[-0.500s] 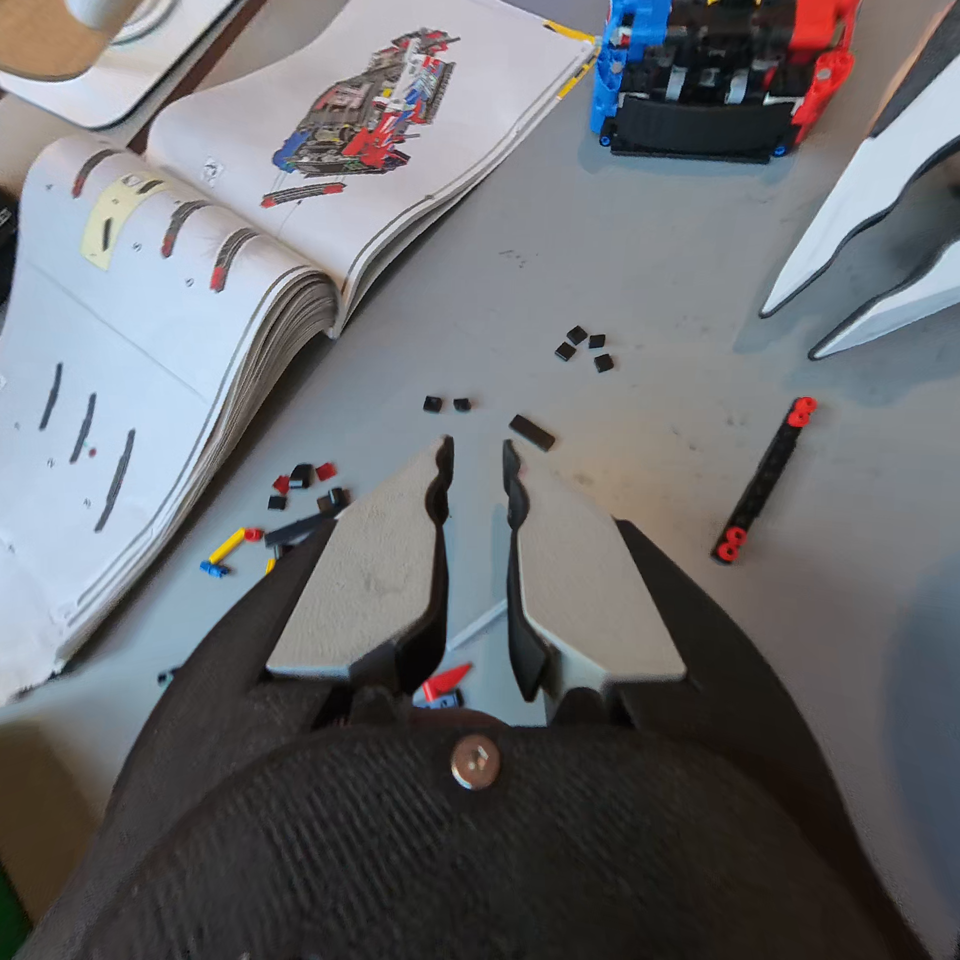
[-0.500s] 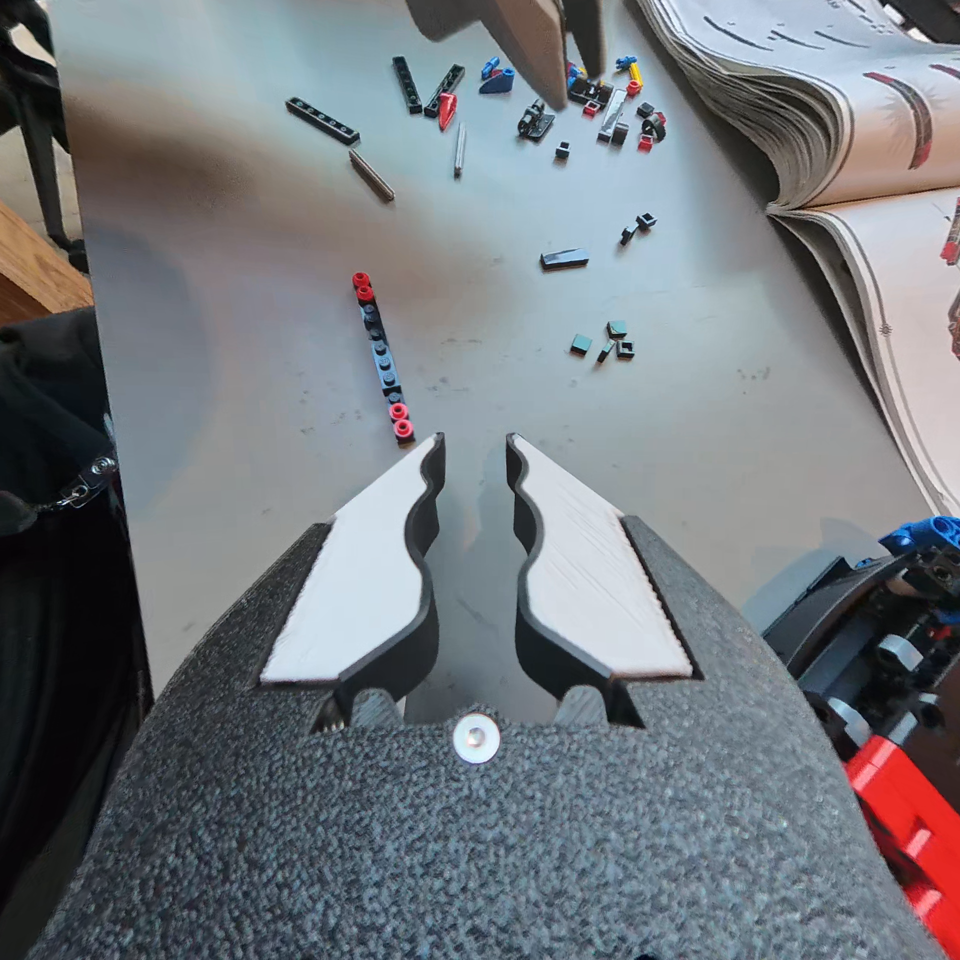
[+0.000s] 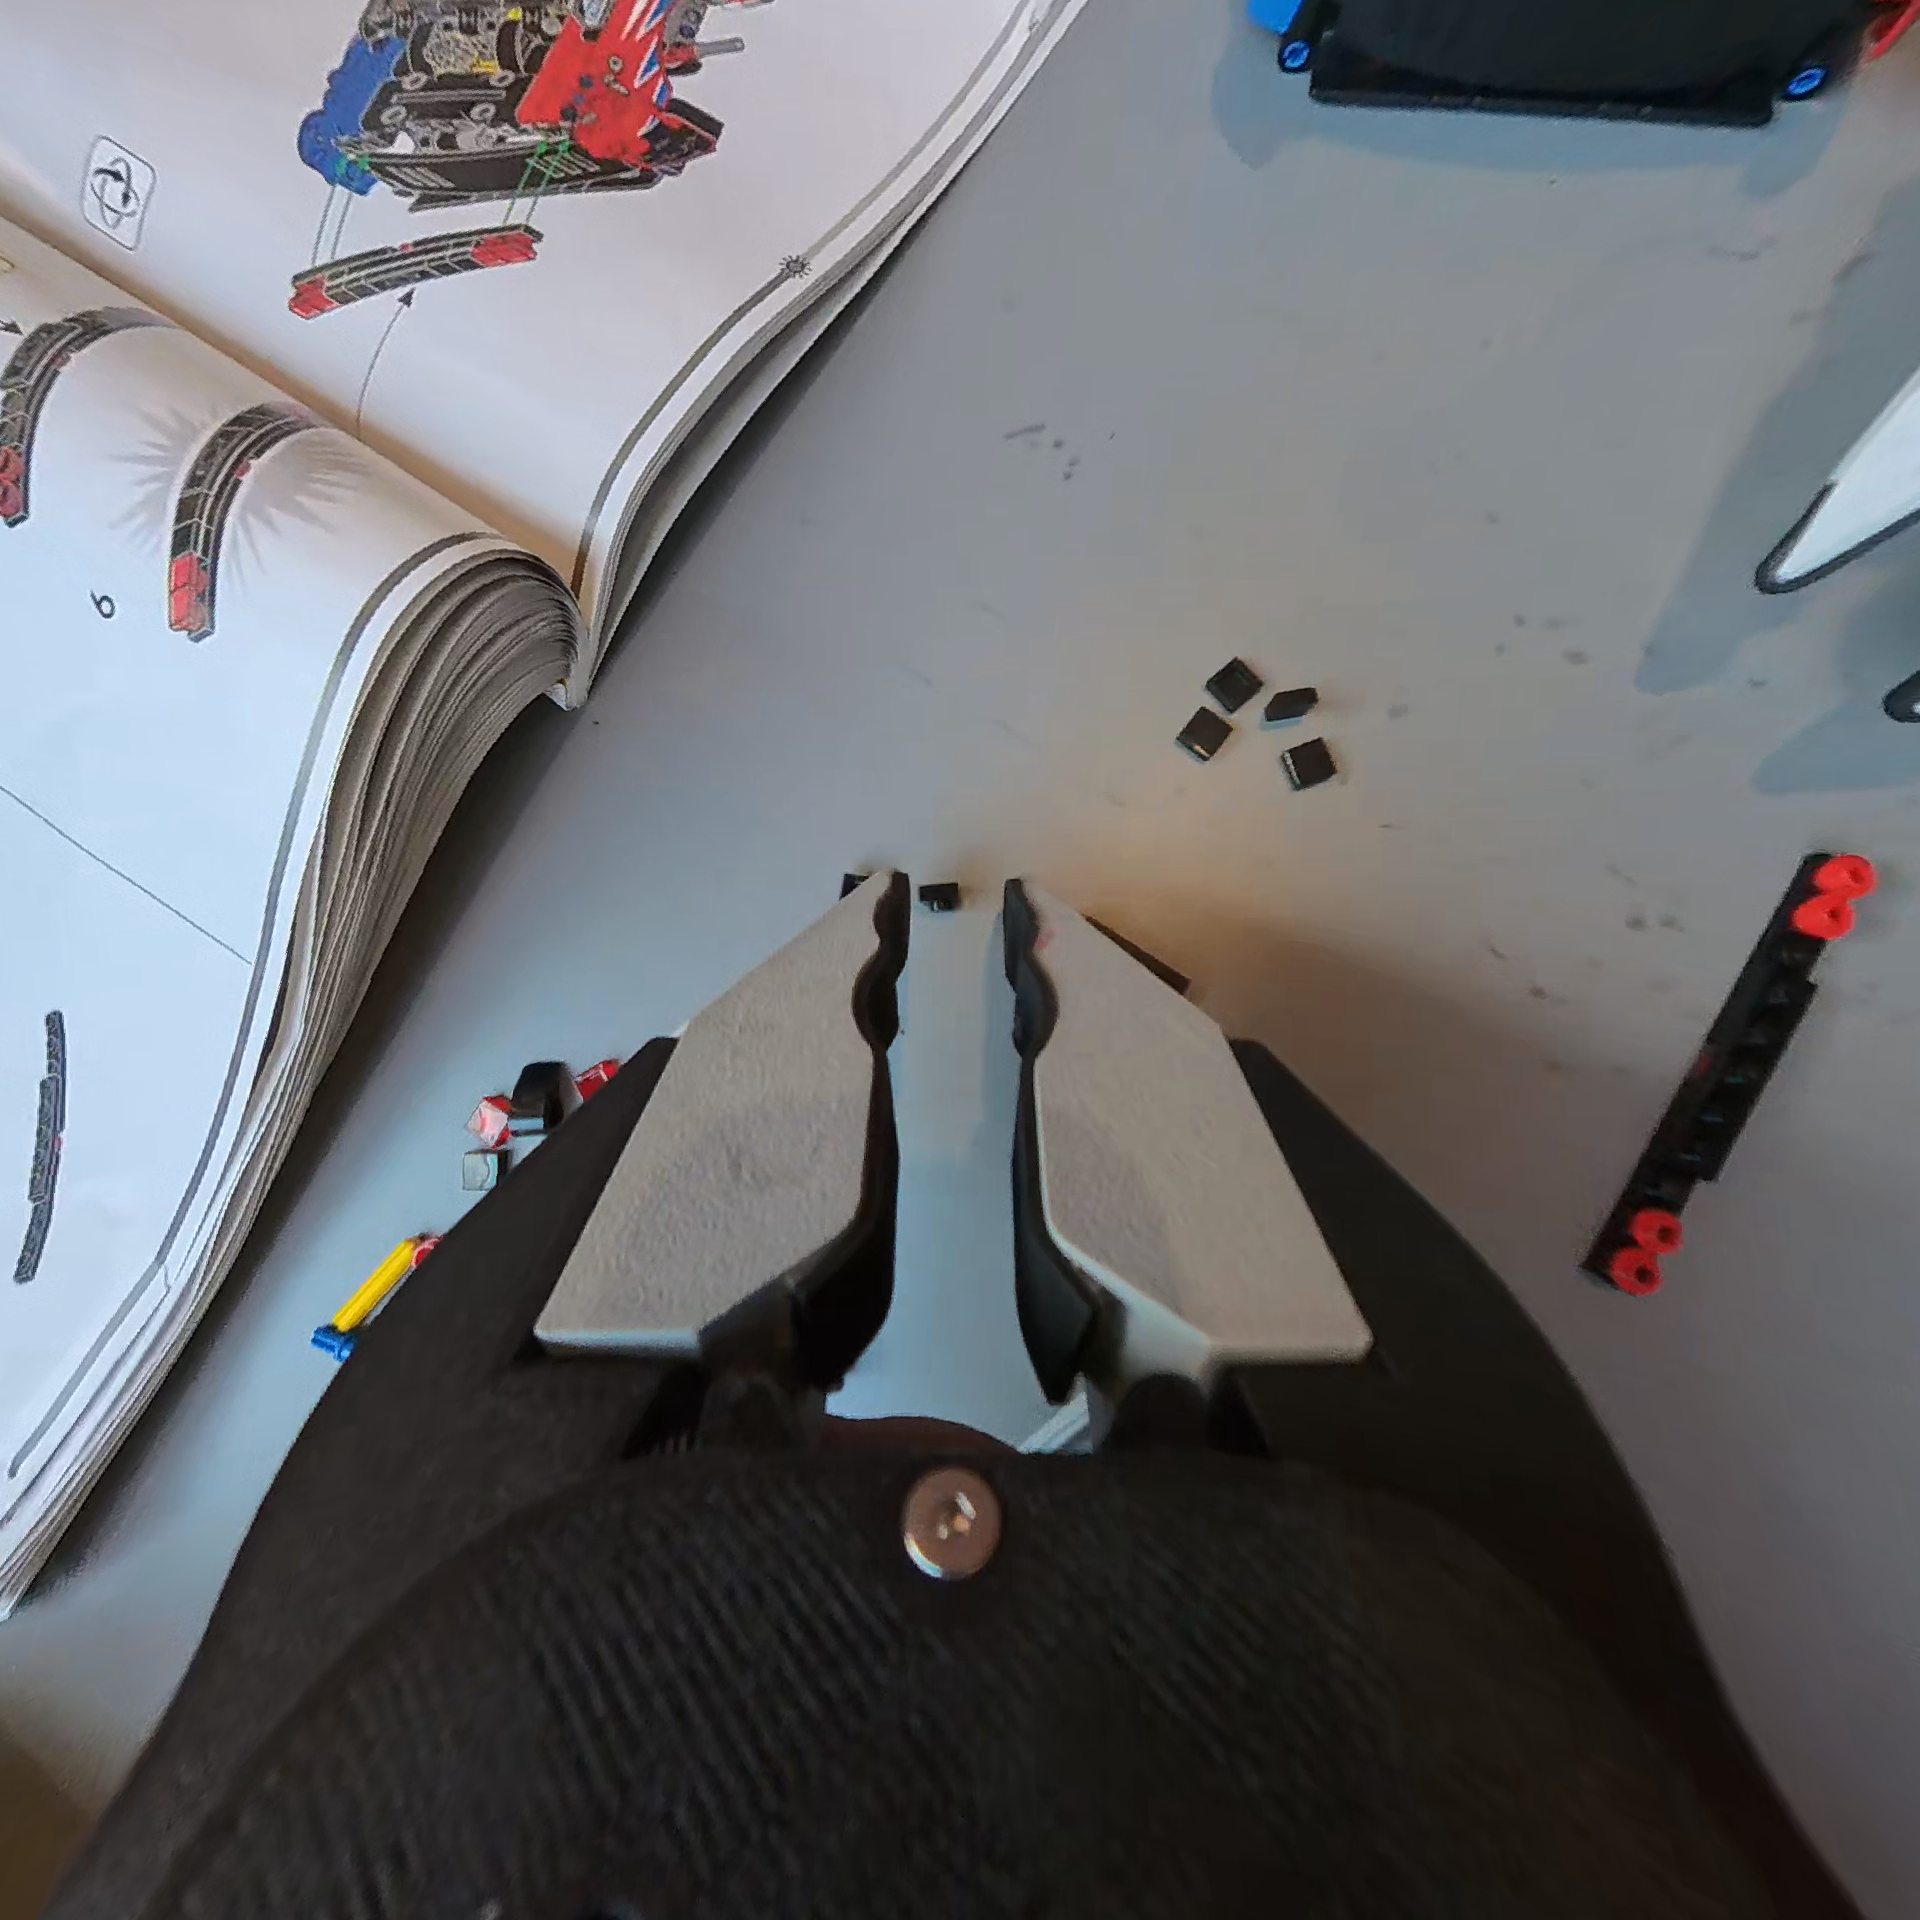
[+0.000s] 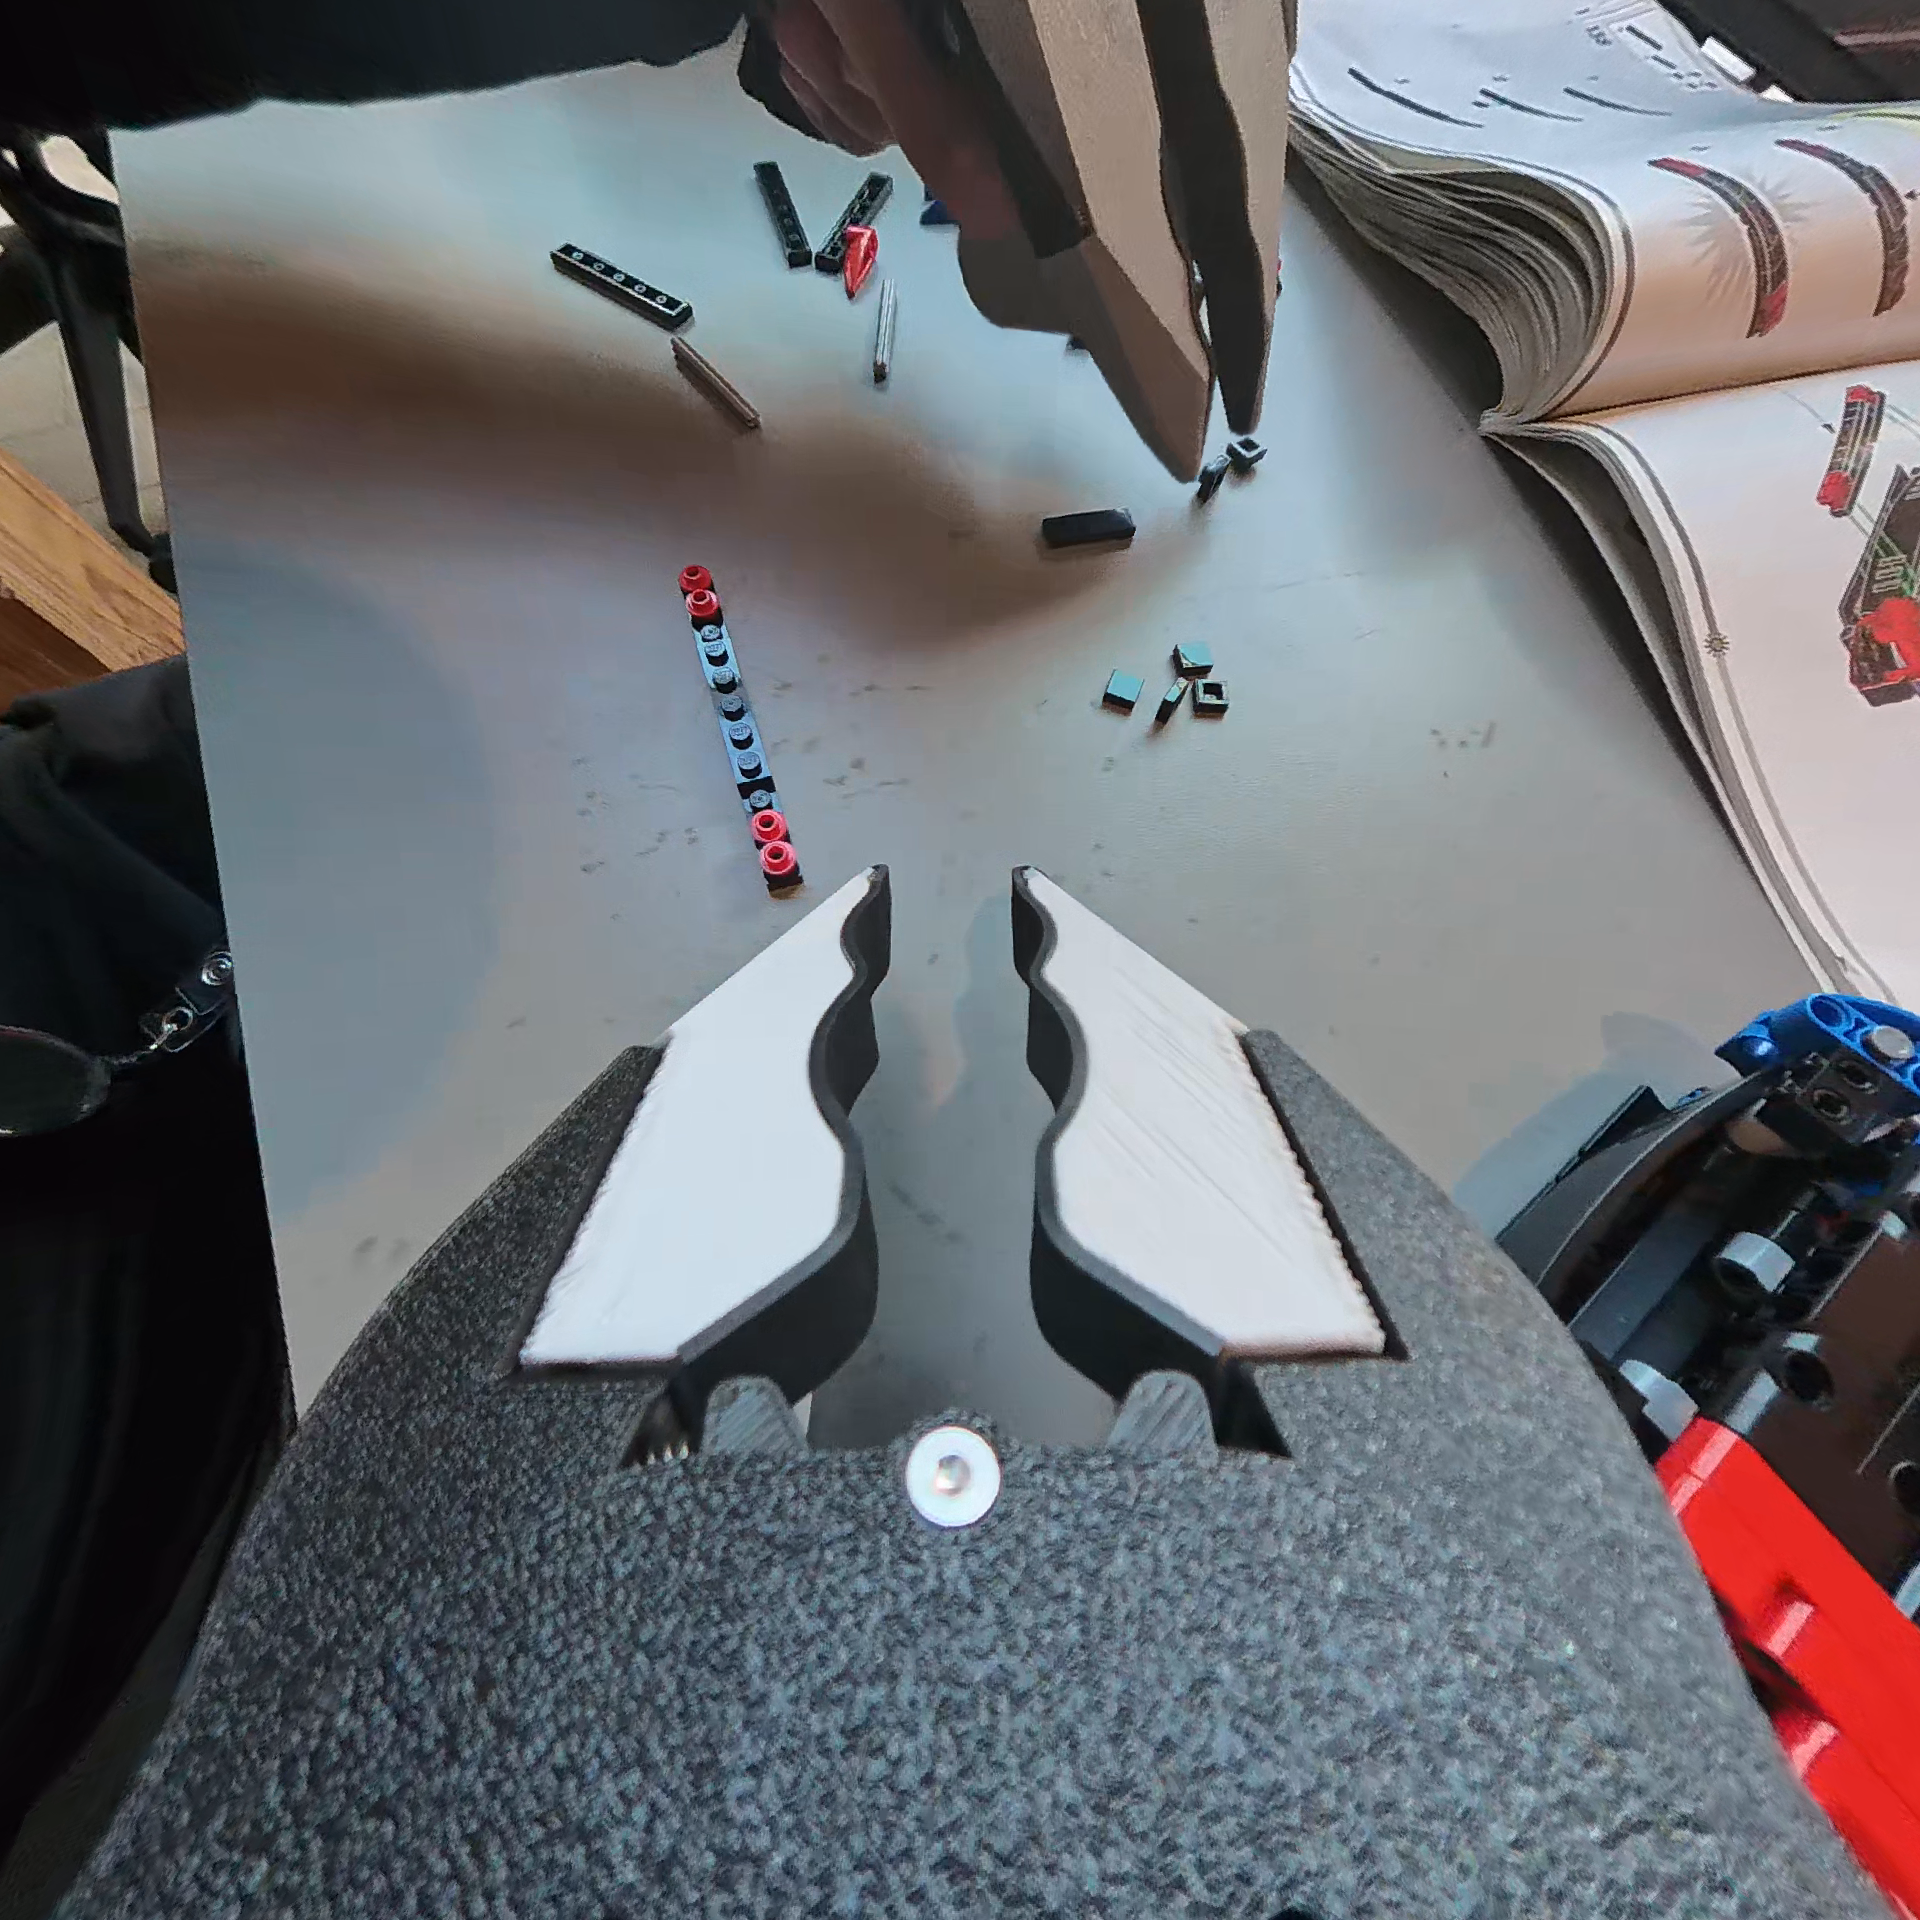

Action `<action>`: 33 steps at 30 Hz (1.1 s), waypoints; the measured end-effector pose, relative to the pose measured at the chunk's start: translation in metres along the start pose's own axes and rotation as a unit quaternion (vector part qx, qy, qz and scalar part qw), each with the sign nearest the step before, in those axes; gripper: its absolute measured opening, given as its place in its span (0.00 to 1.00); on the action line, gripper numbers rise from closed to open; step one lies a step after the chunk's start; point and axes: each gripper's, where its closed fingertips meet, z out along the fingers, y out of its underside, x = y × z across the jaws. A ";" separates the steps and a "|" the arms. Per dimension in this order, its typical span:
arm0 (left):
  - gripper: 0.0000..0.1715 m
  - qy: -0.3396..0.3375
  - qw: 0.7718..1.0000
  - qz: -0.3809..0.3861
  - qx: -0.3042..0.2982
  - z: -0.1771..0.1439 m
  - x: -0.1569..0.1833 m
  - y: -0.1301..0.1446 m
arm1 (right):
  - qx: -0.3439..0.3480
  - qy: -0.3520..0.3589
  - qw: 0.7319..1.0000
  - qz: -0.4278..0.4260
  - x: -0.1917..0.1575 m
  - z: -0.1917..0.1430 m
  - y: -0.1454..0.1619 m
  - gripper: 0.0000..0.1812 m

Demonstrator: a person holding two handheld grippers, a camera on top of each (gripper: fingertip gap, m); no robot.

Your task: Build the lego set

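Lego stud (image 3: 938, 895) between parted left tongs (image 3: 952, 891)

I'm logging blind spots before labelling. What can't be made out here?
- Partly built red, blue and black lego model: cut off by frame edges in both views.
- Small black brick: left wrist view, mostly behind left gripper finger.
- Loose red and black bits: blurred, partly under gripper body.

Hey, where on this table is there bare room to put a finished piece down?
Bare table lies left of the long black plate, out to the table edge. Another bare stretch runs between the four small black tiles and the instruction book. It is crowded at the far end, around the left gripper.
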 end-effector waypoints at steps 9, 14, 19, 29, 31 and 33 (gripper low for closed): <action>0.03 0.006 1.000 0.006 -0.002 0.005 0.002 0.002 | -0.003 0.001 1.000 0.003 0.001 0.001 0.001 0.12; 0.02 0.005 1.000 0.006 0.014 -0.010 0.008 0.005 | -0.002 0.005 1.000 0.004 0.003 0.000 0.001 0.12; 0.02 0.063 0.997 0.017 0.033 -0.029 0.051 0.011 | -0.008 0.007 1.000 -0.001 0.002 0.001 0.002 0.11; 0.02 0.134 0.989 -0.066 0.016 -0.023 0.088 0.024 | -0.020 0.016 1.000 -0.010 0.003 0.004 0.005 0.11; 0.02 0.123 0.989 -0.079 0.021 -0.021 0.080 0.022 | -0.021 0.017 1.000 -0.010 0.003 0.004 0.005 0.11; 0.03 0.109 0.991 -0.070 0.021 -0.020 0.075 0.023 | -0.022 0.018 1.000 -0.010 0.004 0.004 0.005 0.11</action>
